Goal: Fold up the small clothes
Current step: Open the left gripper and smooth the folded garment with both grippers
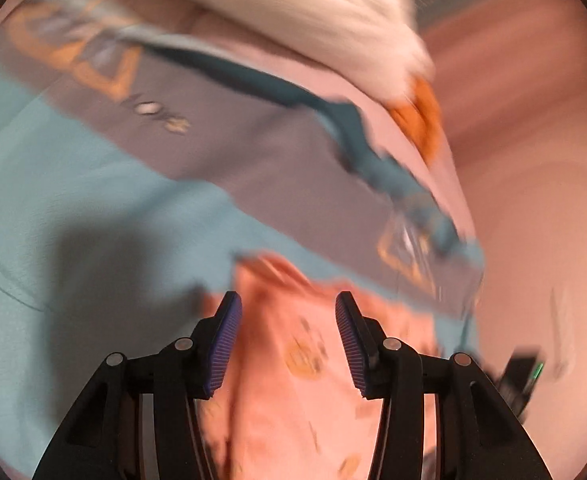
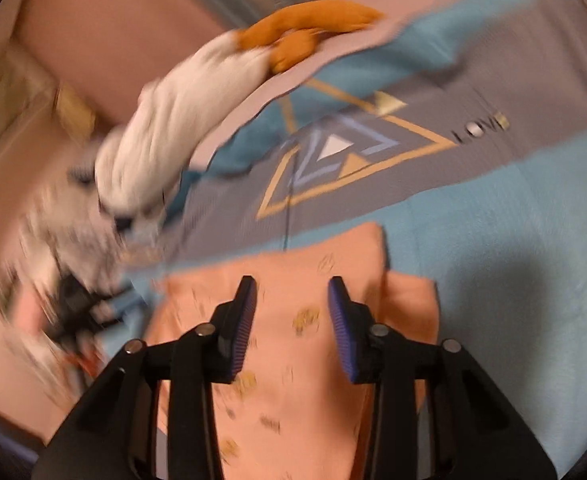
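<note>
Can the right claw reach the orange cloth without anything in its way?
Probably yes. The right claw is open directly over the orange cloth, and nothing lies between them; the white garment sits off to the side.

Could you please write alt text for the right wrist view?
The open right gripper hovers over a peach printed garment lying on a blue and grey bedspread with a triangle motif. A white and orange garment lies beyond, blurred.

left gripper (image 1: 288, 338) | black; ribbed purple pads (image 1: 223, 350); silver pivot screws
</note>
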